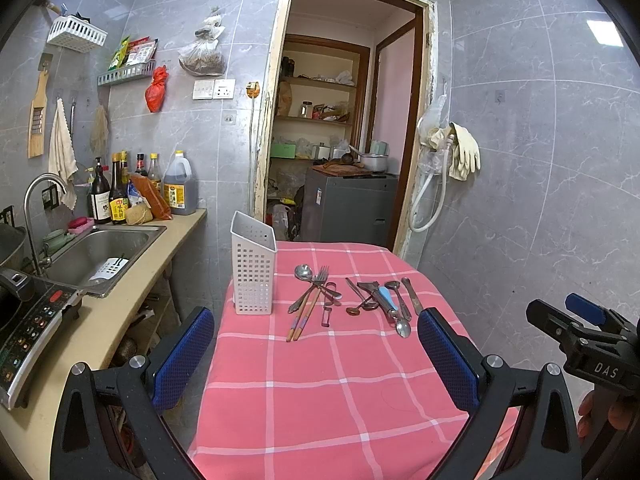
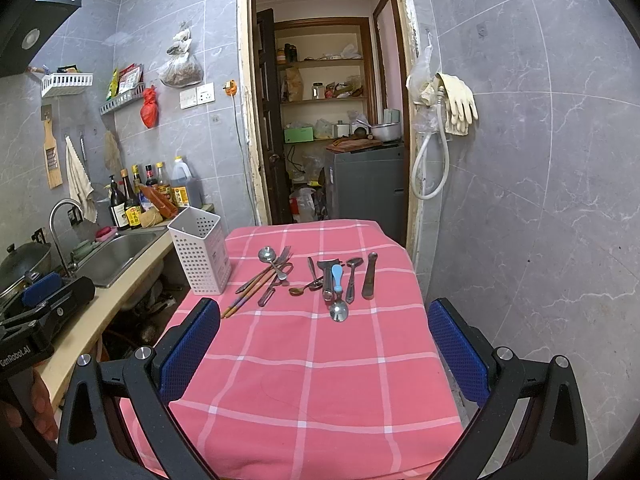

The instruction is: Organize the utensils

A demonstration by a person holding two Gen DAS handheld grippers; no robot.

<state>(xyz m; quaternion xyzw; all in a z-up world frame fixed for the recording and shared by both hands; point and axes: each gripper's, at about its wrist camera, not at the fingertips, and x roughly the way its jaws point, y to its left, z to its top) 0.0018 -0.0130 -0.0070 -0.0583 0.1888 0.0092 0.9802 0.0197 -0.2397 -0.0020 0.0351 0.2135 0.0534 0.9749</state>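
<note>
Both claws hang wide open over the near end of the desk, gripping nothing. The left claw [image 1: 316,354] has its blue pads spread to either side of the pink checked cloth [image 1: 320,392], and the right claw [image 2: 324,346] is spread the same way; each one also shows at the edge of the other's view, held in a hand [image 2: 38,412].

Farther along the desk stands the white perforated holder [image 1: 253,268], upright at the cloth's left edge, and I take it as my landmark. Just to its right lies the first heap: a steel spoon [image 1: 304,273] crossing a fork [image 1: 320,278], with chopsticks [image 1: 302,320] running from that heap back toward the claws. Farther right of the holder sits a second heap, apart from the first, with a small brown spoon [image 1: 353,310], a blue-handled spoon [image 1: 394,306] whose bowl points toward the claws, and a dark-handled knife [image 1: 412,298] at the far right. No utensil shows above the holder's rim.

Left of the holder, off the desk, runs the kitchen counter with a steel sink [image 1: 100,254].
</note>
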